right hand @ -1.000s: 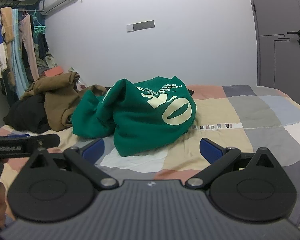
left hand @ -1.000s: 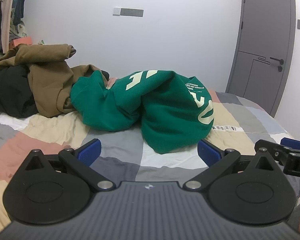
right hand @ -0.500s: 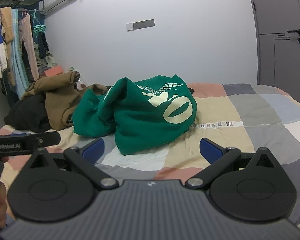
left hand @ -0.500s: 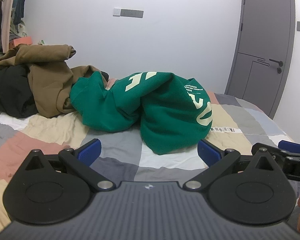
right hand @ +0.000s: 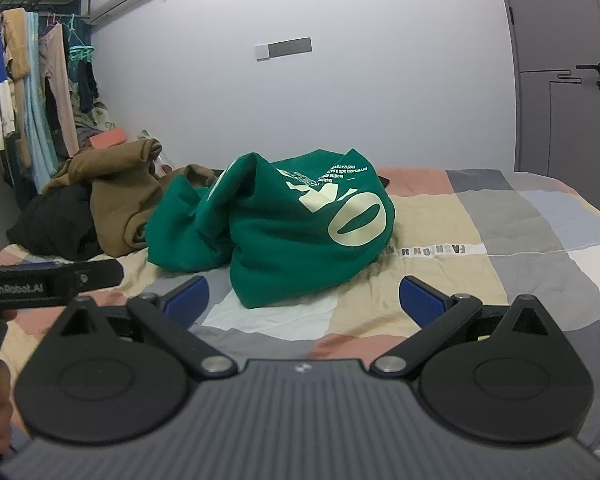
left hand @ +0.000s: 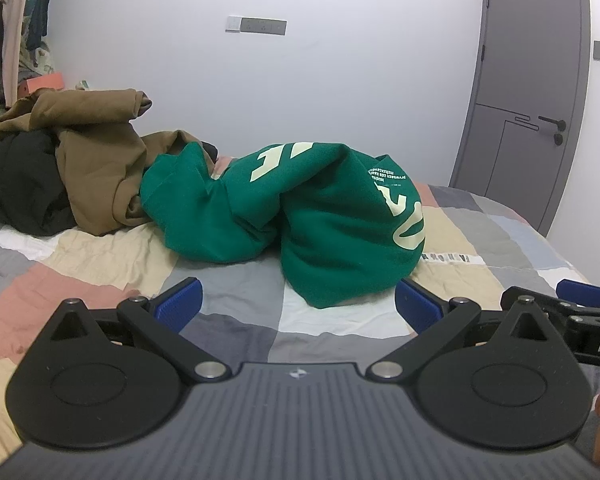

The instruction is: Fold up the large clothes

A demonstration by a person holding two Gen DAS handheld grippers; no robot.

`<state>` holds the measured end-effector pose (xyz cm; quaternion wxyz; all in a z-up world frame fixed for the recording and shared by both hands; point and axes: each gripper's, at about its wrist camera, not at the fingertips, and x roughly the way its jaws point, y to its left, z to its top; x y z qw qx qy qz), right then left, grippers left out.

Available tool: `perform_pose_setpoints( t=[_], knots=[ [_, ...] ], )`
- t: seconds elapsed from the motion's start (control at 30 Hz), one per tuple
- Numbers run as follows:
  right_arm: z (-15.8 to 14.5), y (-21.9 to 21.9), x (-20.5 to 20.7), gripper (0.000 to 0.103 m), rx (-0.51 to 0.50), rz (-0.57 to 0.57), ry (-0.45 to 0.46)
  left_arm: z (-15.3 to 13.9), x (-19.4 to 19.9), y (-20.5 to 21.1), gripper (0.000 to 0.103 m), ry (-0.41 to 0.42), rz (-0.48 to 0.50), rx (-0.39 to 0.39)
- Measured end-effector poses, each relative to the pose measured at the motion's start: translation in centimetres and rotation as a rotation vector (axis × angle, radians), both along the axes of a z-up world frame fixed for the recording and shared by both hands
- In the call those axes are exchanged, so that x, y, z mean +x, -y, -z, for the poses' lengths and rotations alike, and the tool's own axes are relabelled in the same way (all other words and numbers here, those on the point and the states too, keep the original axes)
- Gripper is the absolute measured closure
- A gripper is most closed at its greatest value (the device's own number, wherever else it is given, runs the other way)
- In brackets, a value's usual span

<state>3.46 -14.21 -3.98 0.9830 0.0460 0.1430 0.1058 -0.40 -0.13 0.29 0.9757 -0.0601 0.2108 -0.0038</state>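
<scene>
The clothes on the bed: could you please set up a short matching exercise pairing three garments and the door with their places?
Things:
1. green sweatshirt
2. brown garment
3. black garment
4. grey door

Places:
A. far left of the pile, under brown cloth
B. right wall, shut
C. middle of the bed, crumpled
D. between the black and green clothes

Pairs: 1-C, 2-D, 3-A, 4-B

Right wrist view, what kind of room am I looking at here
Most likely a bedroom: a bed with a patchwork cover, clothes hanging on a rack, a grey door, and a green sweatshirt heaped on the bed.
</scene>
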Motion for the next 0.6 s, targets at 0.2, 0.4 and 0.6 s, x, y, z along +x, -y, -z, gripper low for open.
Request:
perform_pose_setpoints(
  t=[0.2,0.4,0.6],
  knots=[
    [0.0,0.0,-0.1,0.0,0.002,-0.003,0.004,0.0,0.0,-0.1,0.0,0.001,-0.001,-0.007],
    [0.0,-0.1,-0.1,0.0,0.0,0.009,-0.002,0.2,0.2,-0.5,0.0,-0.015,-0.01,-0.02],
    [0.0,-0.1,0.5,0.0,0.015,0.016,-0.03,0.3,1.6,-0.9,0.0,-0.035,-0.018,-0.022]
  ],
)
